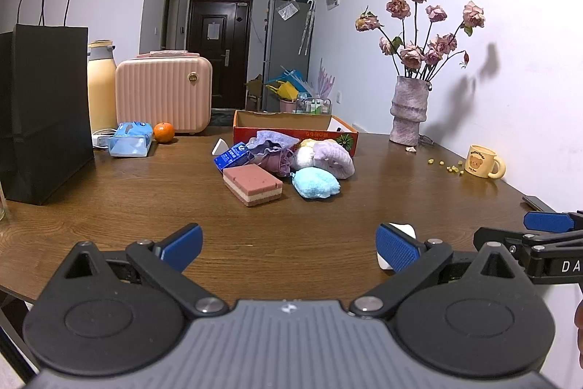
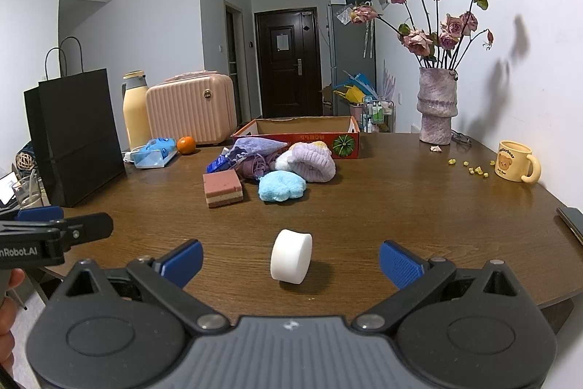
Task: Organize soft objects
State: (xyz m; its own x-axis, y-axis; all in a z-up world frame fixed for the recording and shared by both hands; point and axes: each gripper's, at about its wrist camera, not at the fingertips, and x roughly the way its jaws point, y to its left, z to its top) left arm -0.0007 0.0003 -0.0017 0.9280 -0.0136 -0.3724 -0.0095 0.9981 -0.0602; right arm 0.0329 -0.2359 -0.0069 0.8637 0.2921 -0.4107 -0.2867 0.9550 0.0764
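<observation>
A pile of soft things lies mid-table before an open red cardboard box [image 1: 296,134] [image 2: 302,138]: a pink layered sponge [image 1: 252,184] [image 2: 222,187], a blue fluffy puff [image 1: 315,183] [image 2: 282,186], a lavender plush [image 1: 334,158] [image 2: 314,163] and a purple pouch [image 1: 271,143] [image 2: 255,148]. A white round sponge [image 2: 291,256] stands on edge between my right gripper's open fingers; it peeks out behind a left finger [image 1: 399,228]. My left gripper [image 1: 288,248] is open and empty. My right gripper [image 2: 289,261] is open, not touching the sponge.
A black paper bag [image 1: 43,112], yellow bottle [image 1: 100,86], pink case [image 1: 164,93], tissue pack [image 1: 131,139] and orange [image 1: 163,132] stand at left. A vase of roses [image 1: 408,108], a yellow mug [image 1: 482,161] and a phone [image 2: 572,221] are at right.
</observation>
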